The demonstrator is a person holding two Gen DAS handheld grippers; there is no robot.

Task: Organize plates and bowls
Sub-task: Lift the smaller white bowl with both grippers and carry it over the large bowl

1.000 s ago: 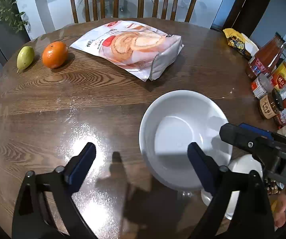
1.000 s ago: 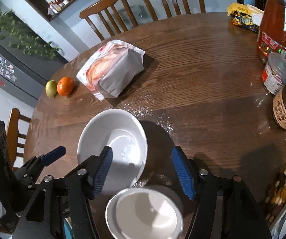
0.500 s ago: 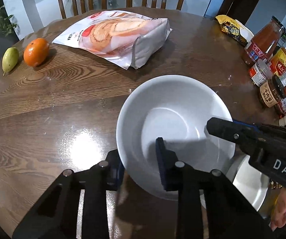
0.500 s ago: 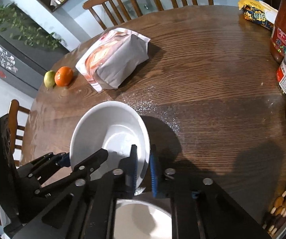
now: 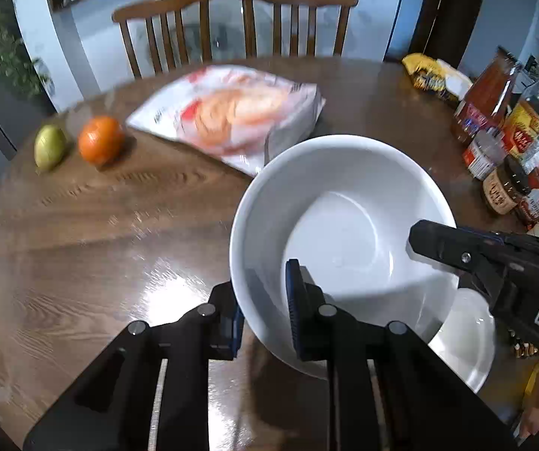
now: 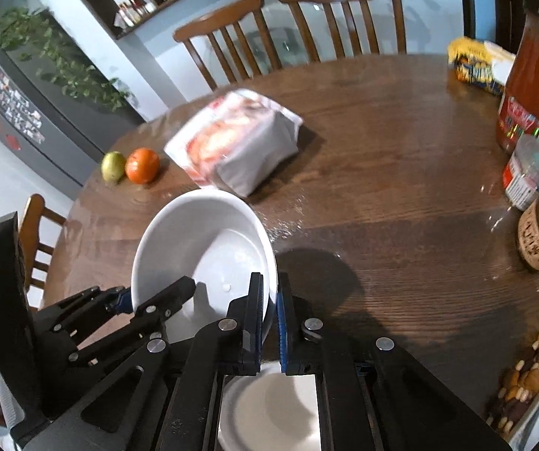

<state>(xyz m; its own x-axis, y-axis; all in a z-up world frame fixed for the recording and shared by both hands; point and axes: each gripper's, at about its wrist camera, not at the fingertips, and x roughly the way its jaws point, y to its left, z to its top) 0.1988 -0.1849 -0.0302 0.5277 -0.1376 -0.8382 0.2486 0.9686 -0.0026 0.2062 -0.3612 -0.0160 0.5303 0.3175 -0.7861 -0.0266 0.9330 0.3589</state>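
A large white bowl (image 5: 344, 225) is held tilted above the round wooden table (image 5: 100, 225). My left gripper (image 5: 264, 304) is shut on its near-left rim. My right gripper (image 6: 269, 312) is shut on its right rim; the bowl also shows in the right wrist view (image 6: 202, 240). A smaller white bowl (image 5: 465, 342) sits on the table below, to the right of the big one; in the right wrist view it (image 6: 269, 413) lies under my gripper, partly hidden.
A bag of bread rolls (image 5: 232, 112), an orange (image 5: 100, 139) and a green fruit (image 5: 49, 146) lie at the far side. Jars and sauce bottles (image 5: 502, 158) crowd the right edge. A tray of nuts (image 6: 529, 376) sits at the near right. Two chairs (image 5: 232, 26) stand behind.
Both grippers closed on the large bowl's rim, then lifted and tilted it off the table. The view has risen, showing more of the chairs.
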